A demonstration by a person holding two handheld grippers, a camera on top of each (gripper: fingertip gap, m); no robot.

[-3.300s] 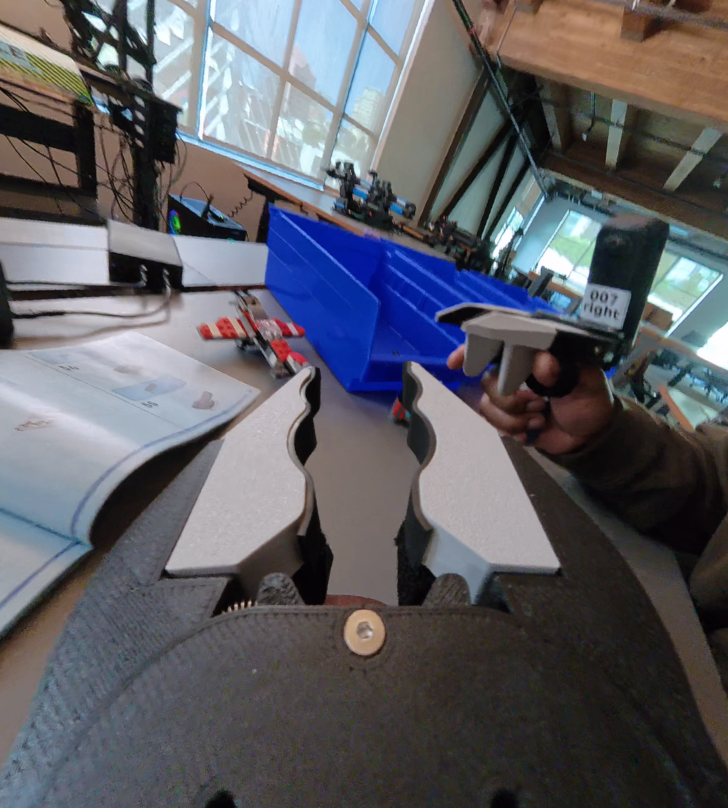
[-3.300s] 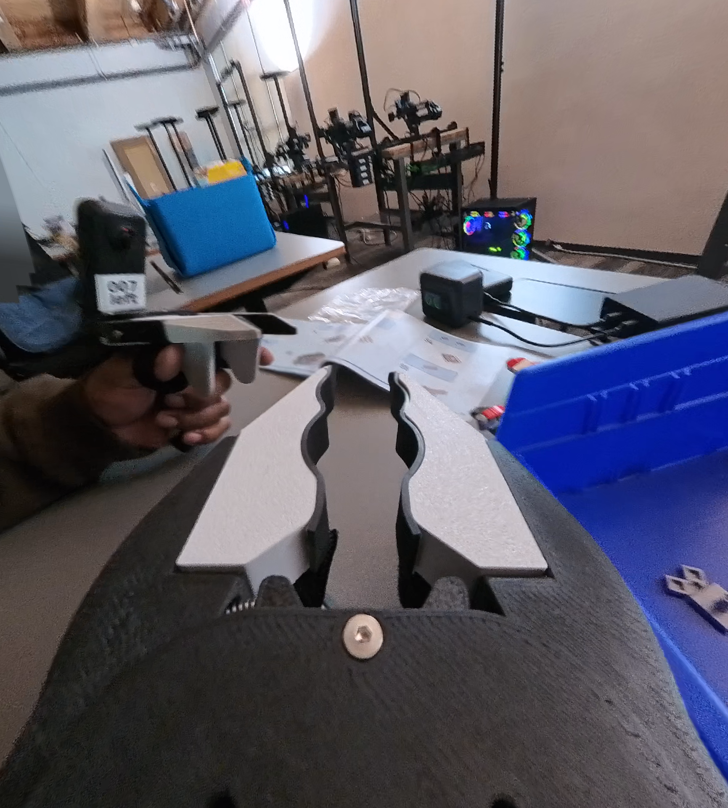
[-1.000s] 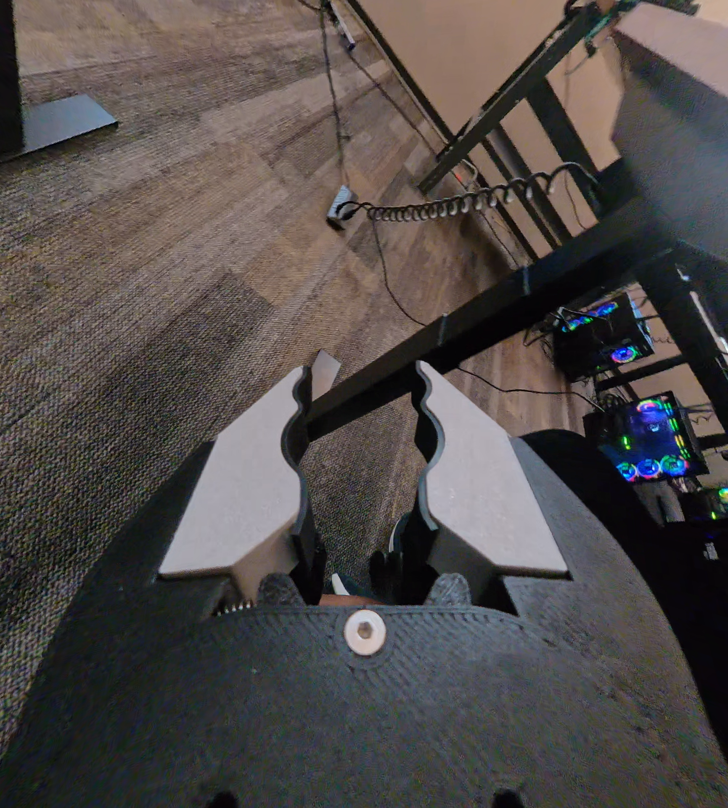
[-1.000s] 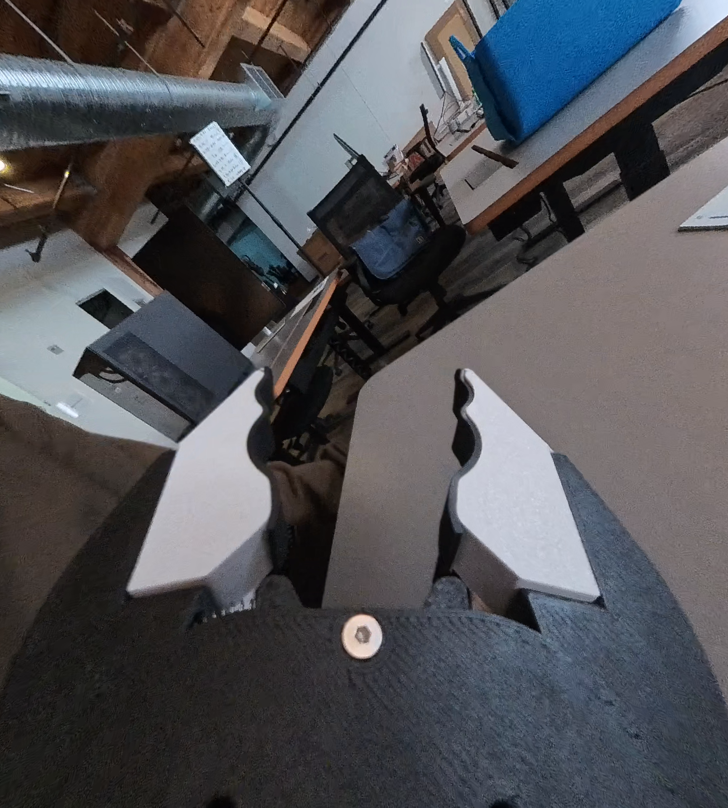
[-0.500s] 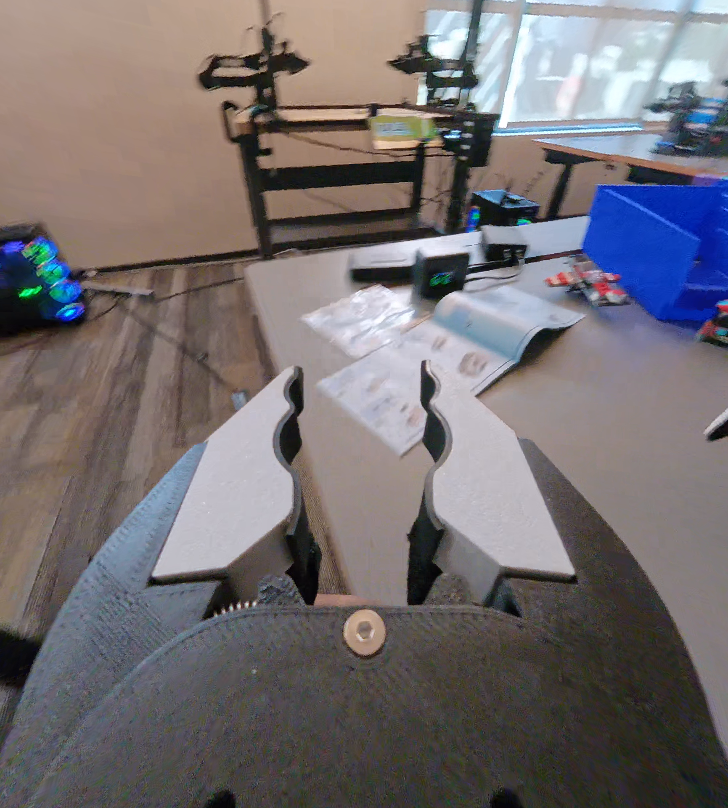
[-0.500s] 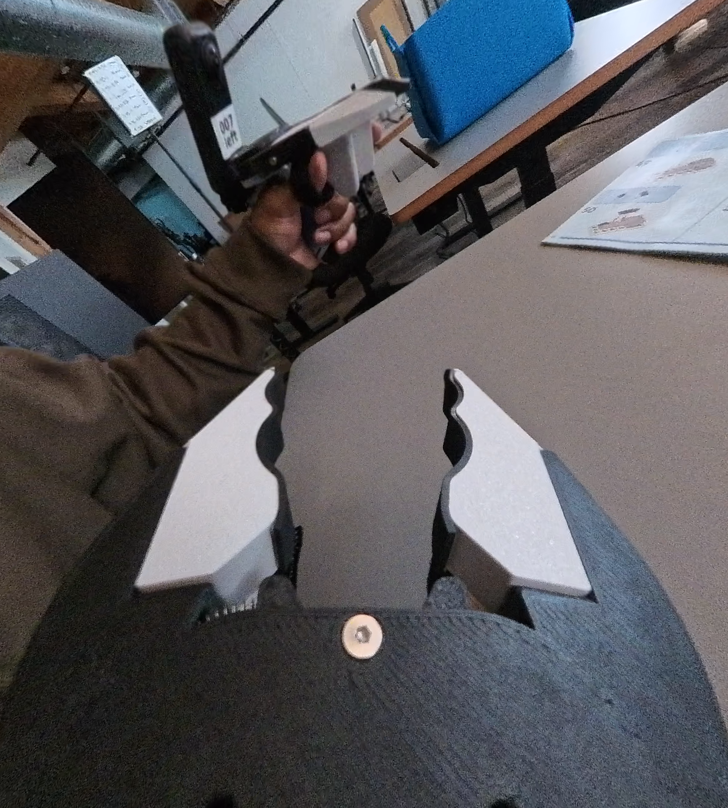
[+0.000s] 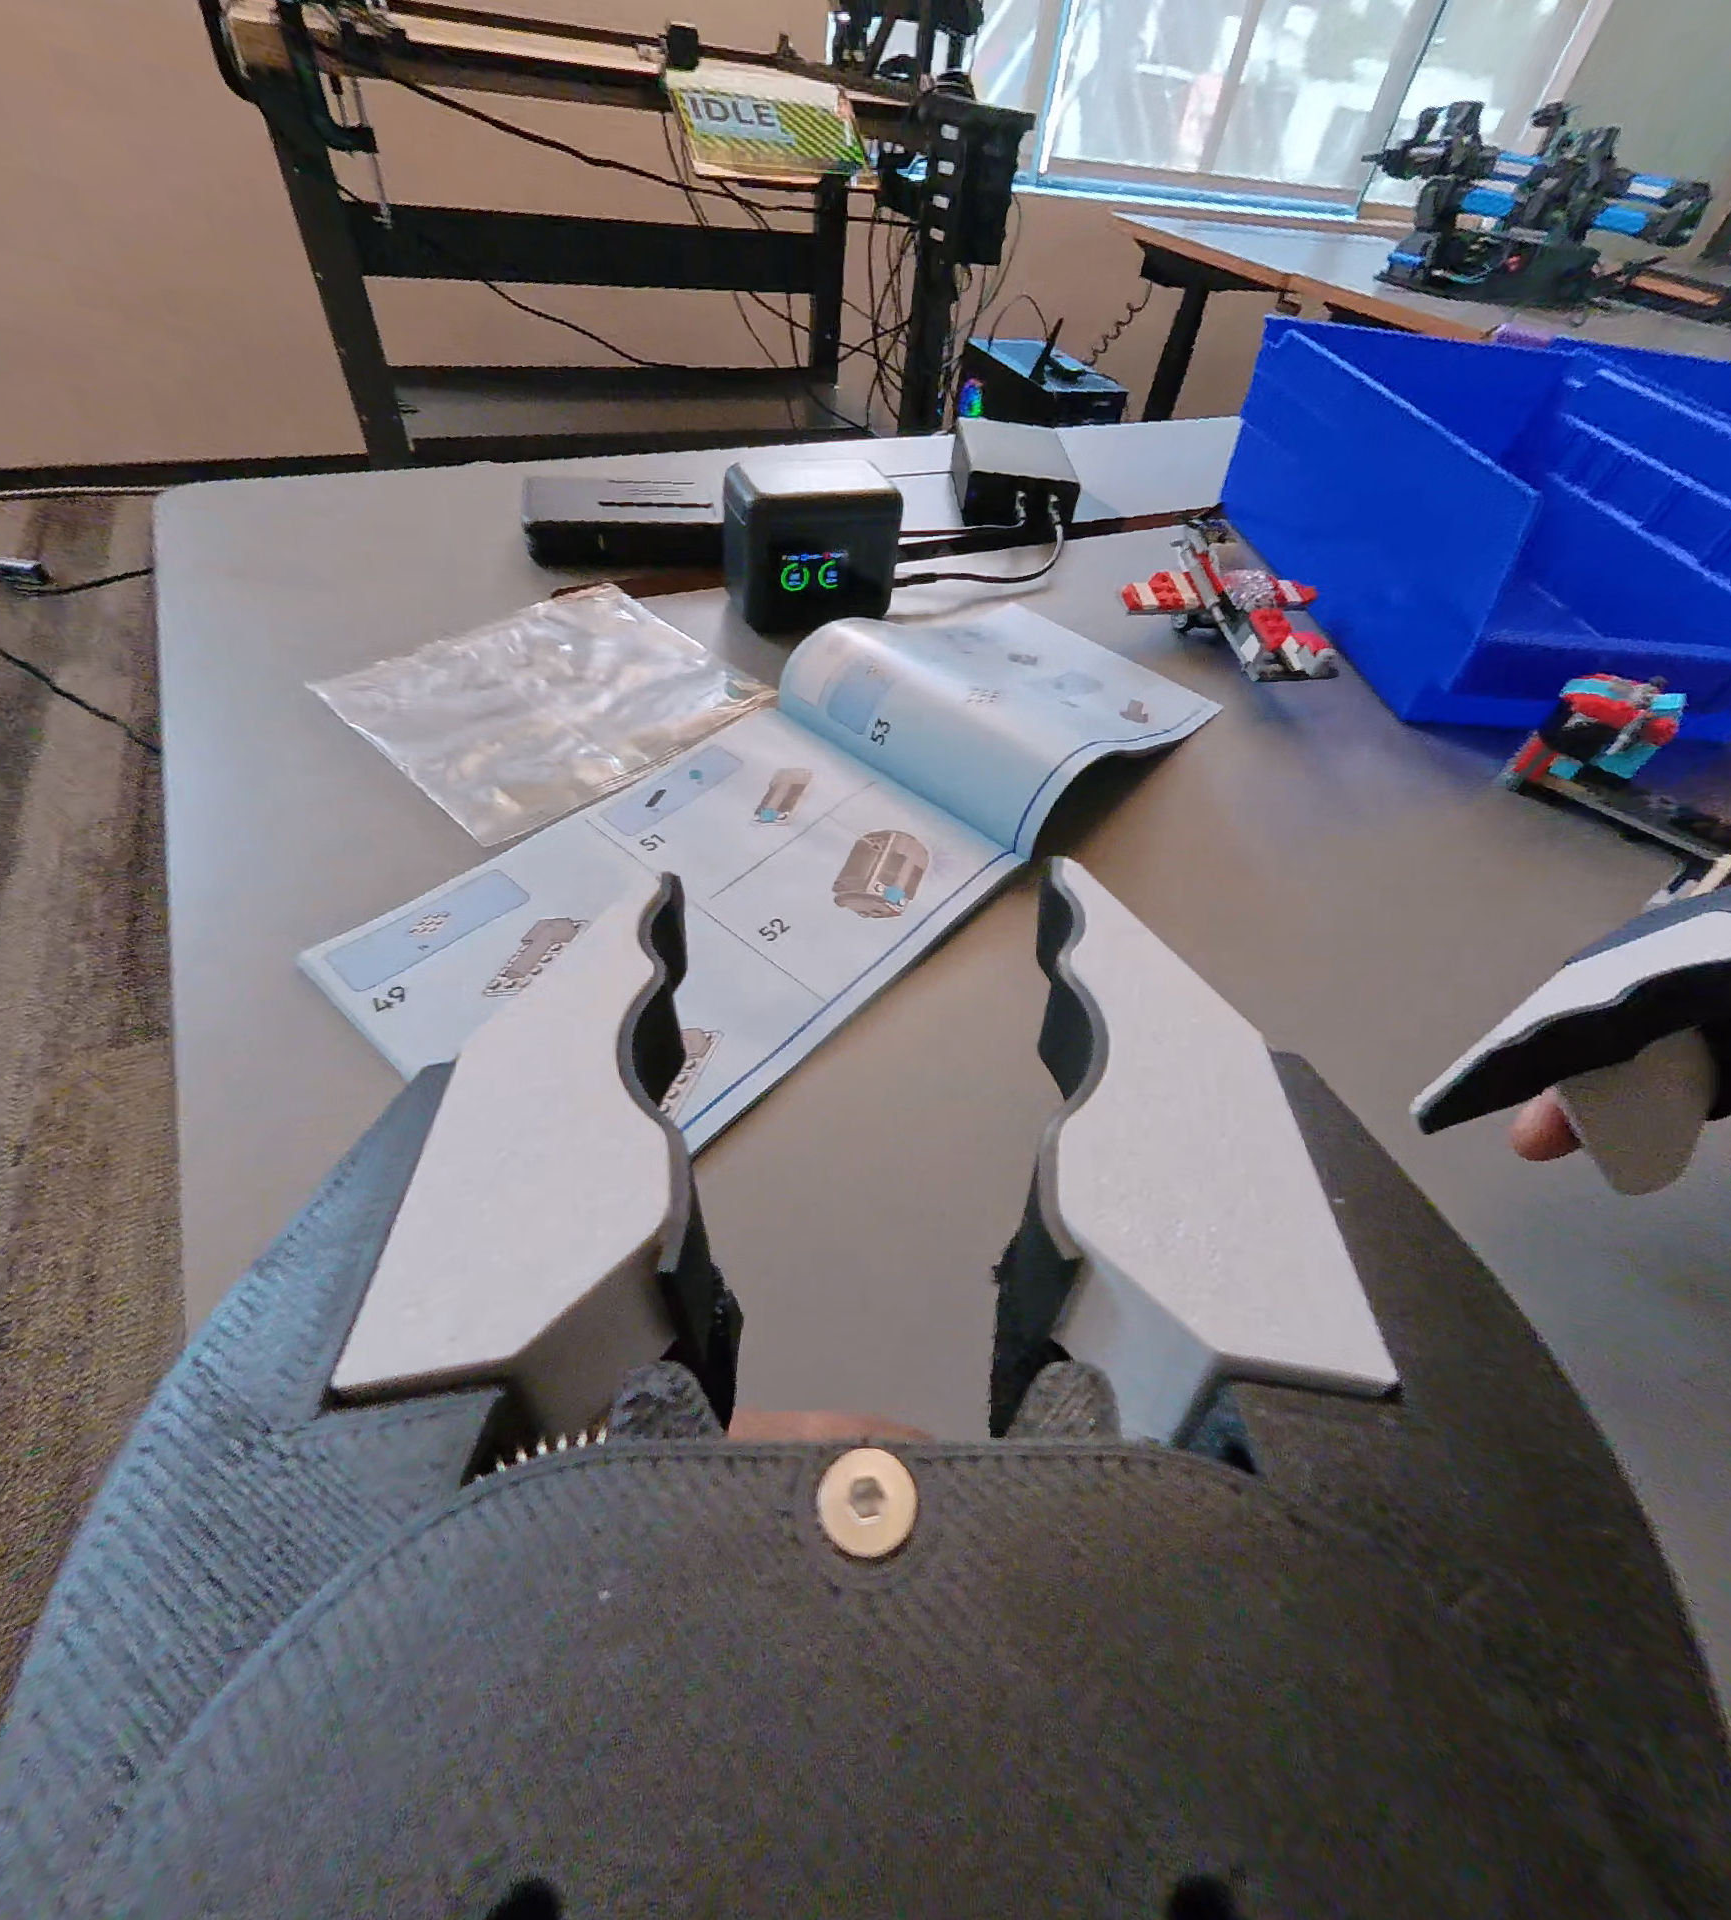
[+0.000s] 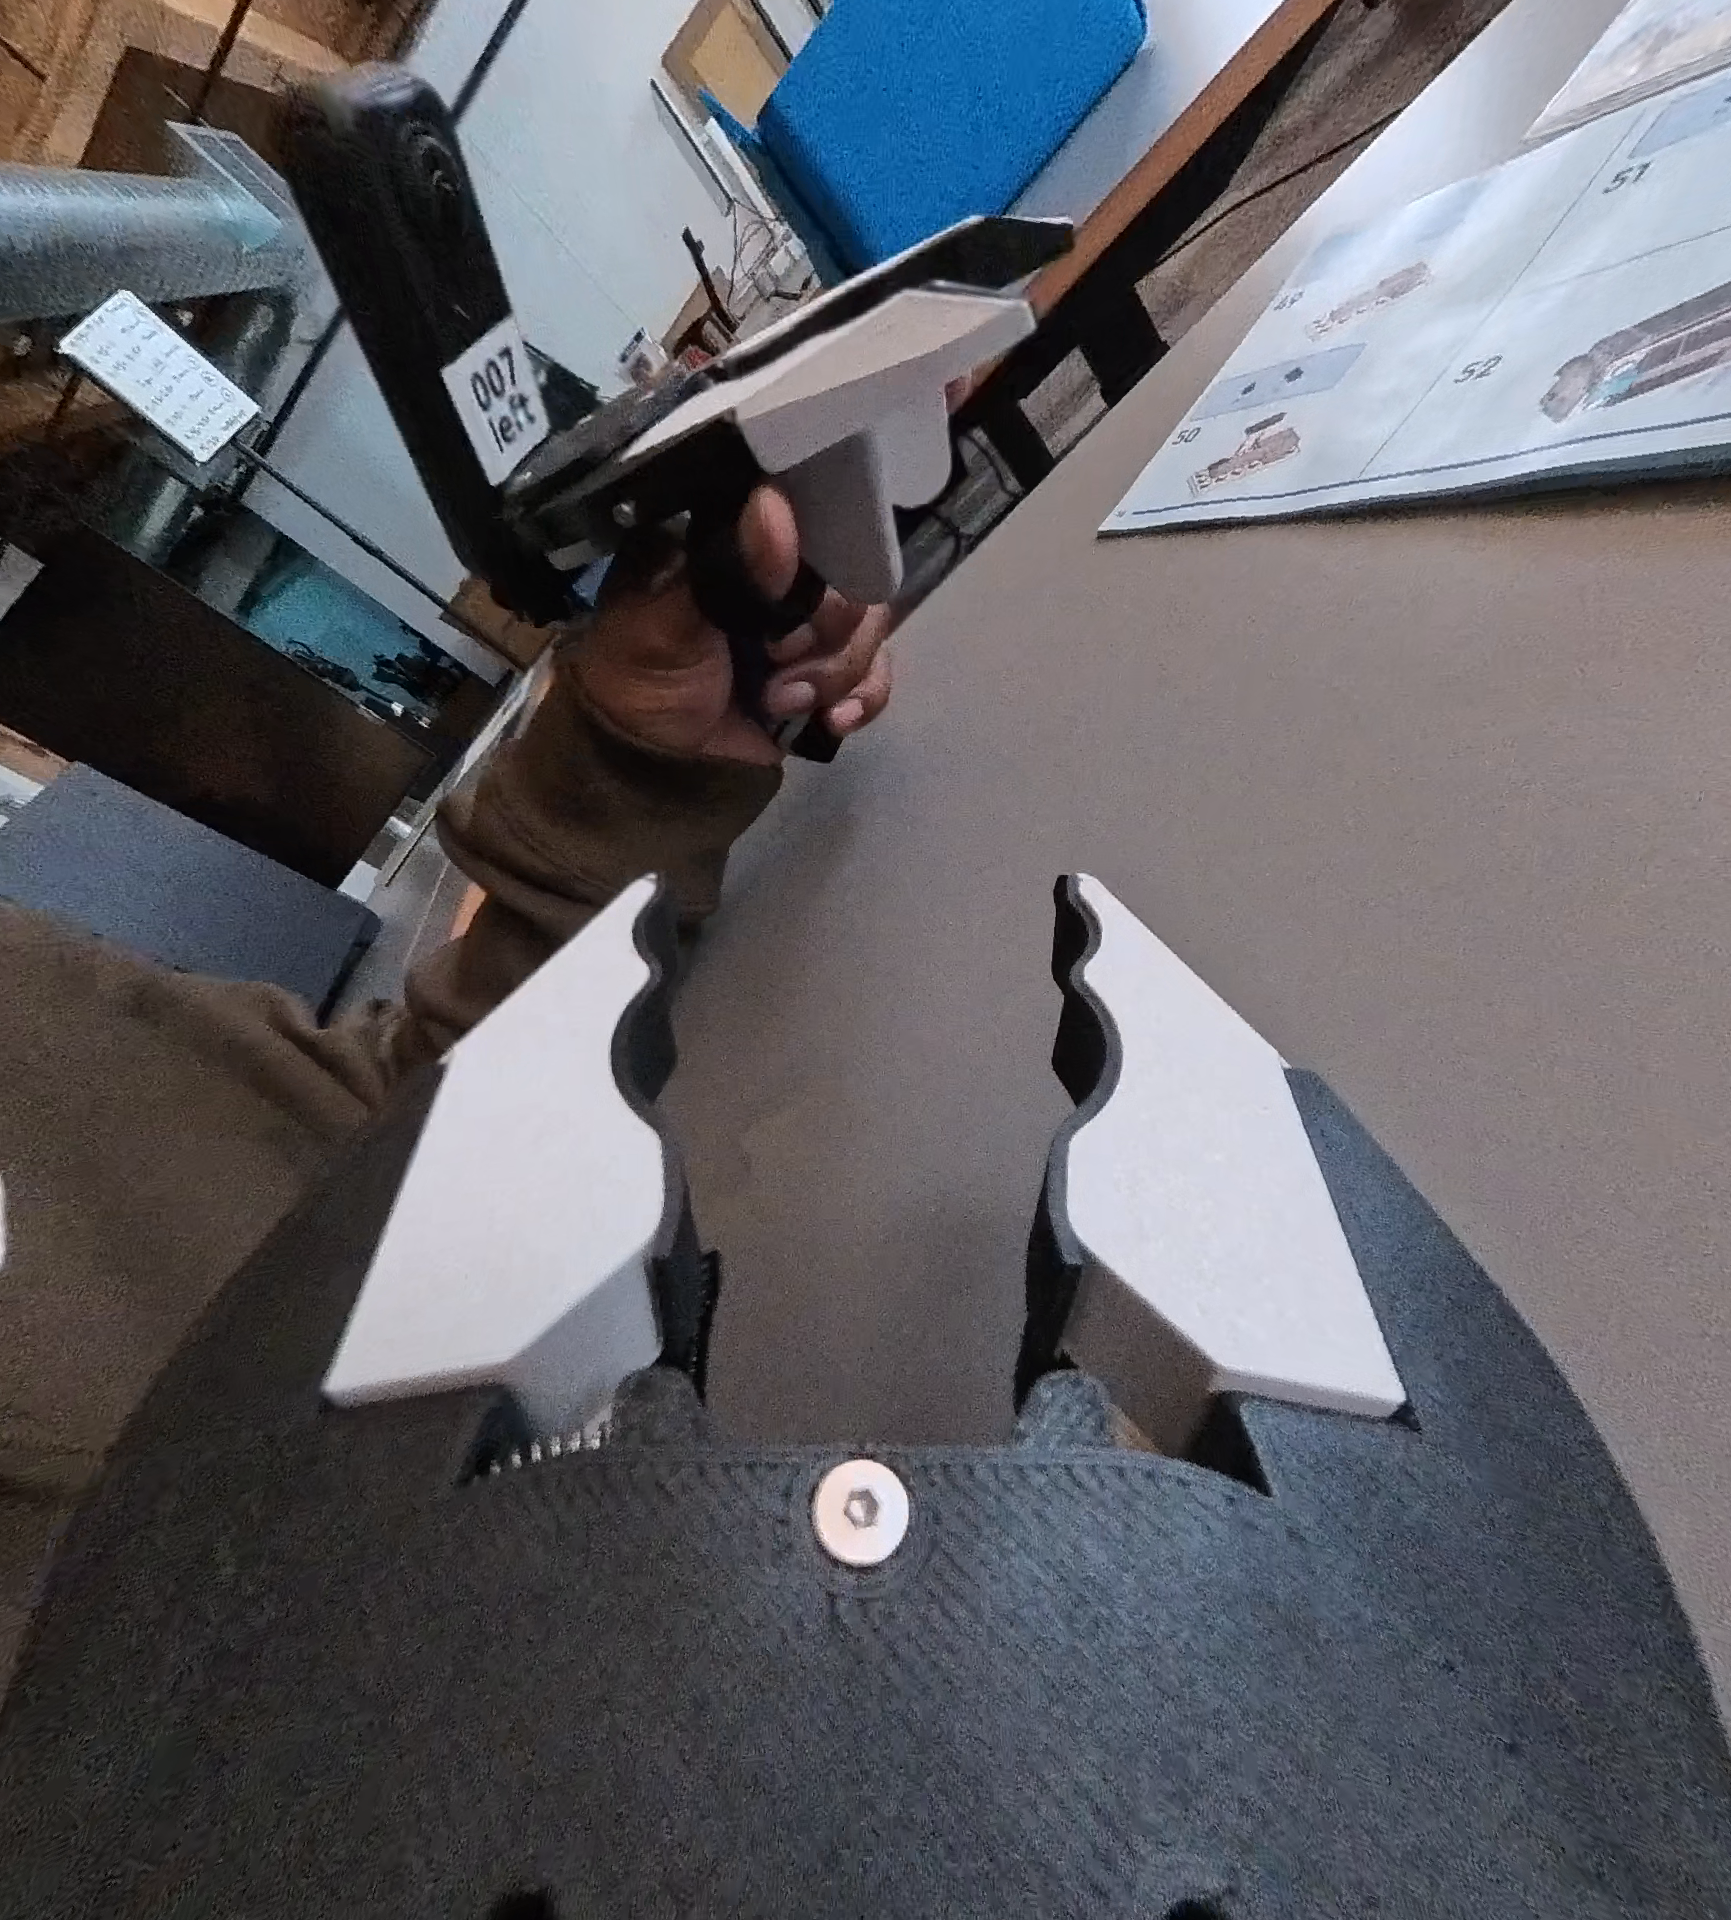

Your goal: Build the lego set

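Left claw open, empty, above open instruction booklet. Right claw open, empty, over bare grey surface.

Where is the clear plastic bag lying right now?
In the left wrist view, the clear plastic bag lies flat on the grey table, left of the open instruction booklet, before the black cube device.

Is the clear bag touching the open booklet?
Touching. In the left wrist view the bag's near edge overlaps the booklet's page, with no table showing between them.
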